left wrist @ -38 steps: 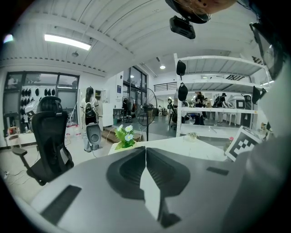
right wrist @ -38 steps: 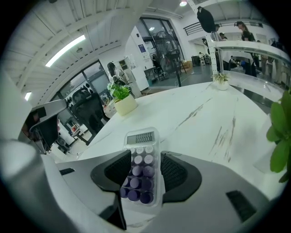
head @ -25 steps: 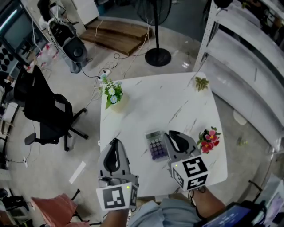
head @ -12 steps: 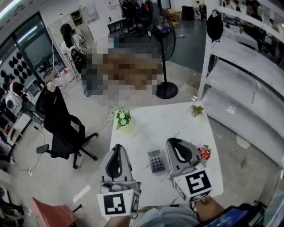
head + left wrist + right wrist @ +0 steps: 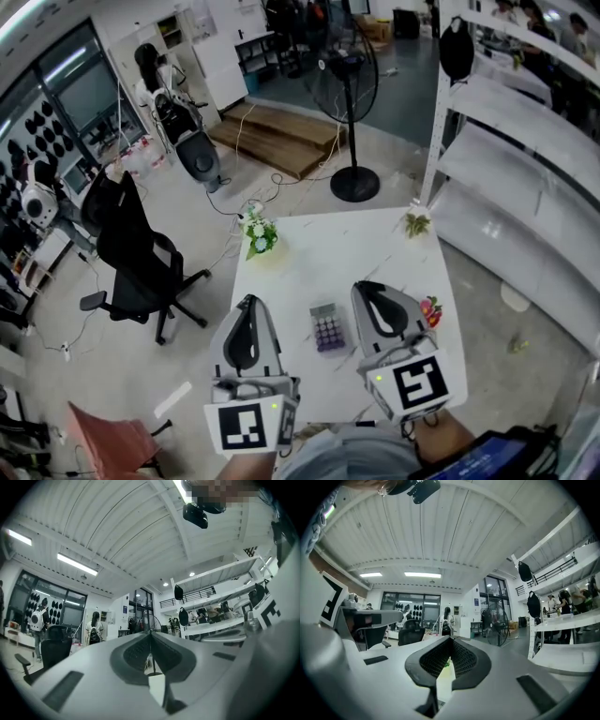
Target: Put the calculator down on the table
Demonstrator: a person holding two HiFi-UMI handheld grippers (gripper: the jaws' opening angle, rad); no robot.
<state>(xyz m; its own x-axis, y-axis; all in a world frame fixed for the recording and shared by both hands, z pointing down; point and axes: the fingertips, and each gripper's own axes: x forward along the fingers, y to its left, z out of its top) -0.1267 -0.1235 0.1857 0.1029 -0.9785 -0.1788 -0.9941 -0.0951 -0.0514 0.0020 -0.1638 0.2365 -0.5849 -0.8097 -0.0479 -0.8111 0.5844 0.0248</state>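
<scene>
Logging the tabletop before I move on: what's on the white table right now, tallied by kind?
Calculator: 1
Flower bunches: 2 (white bunch, red bunch)
Green sprig: 1
Total: 4

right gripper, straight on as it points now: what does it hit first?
Nothing near. The right gripper points level above the table; path looks free until the far office, depth unclear.

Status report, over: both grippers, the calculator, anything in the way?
Left gripper shut, empty. Right gripper shut, empty. Calculator lying flat on the table, between both grippers, neither touching it. Nothing in the way.
</scene>
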